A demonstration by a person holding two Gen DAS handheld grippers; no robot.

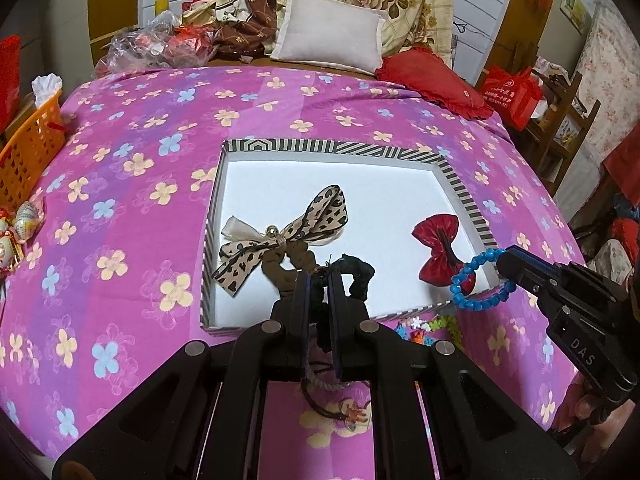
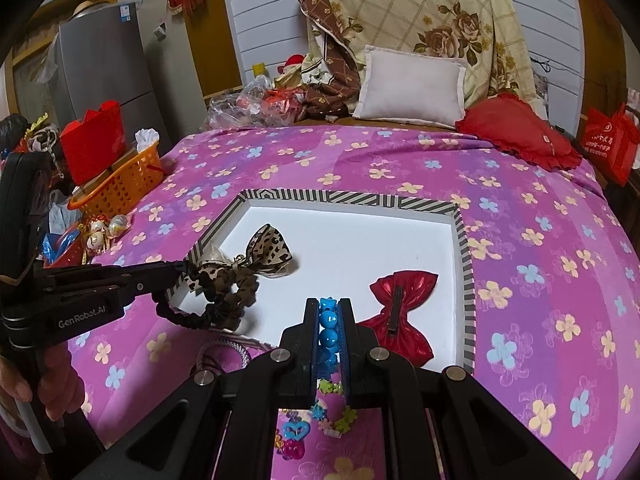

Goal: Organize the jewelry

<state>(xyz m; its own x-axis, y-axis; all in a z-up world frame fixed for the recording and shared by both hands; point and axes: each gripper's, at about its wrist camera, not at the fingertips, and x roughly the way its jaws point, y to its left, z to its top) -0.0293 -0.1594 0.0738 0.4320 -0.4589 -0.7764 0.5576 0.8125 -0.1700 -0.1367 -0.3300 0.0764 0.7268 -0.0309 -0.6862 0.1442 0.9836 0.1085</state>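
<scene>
A striped-rim box with a white floor lies on the pink flowered bedspread. Inside lie a leopard-print bow scrunchie and a red bow clip. My left gripper is shut on a black scrunchie above the box's near edge. My right gripper is shut on a blue bead bracelet over the box's near right corner.
Small coloured trinkets and a cord with a charm lie on the bedspread in front of the box. An orange basket stands at the left edge. Pillows and a red cushion lie at the head.
</scene>
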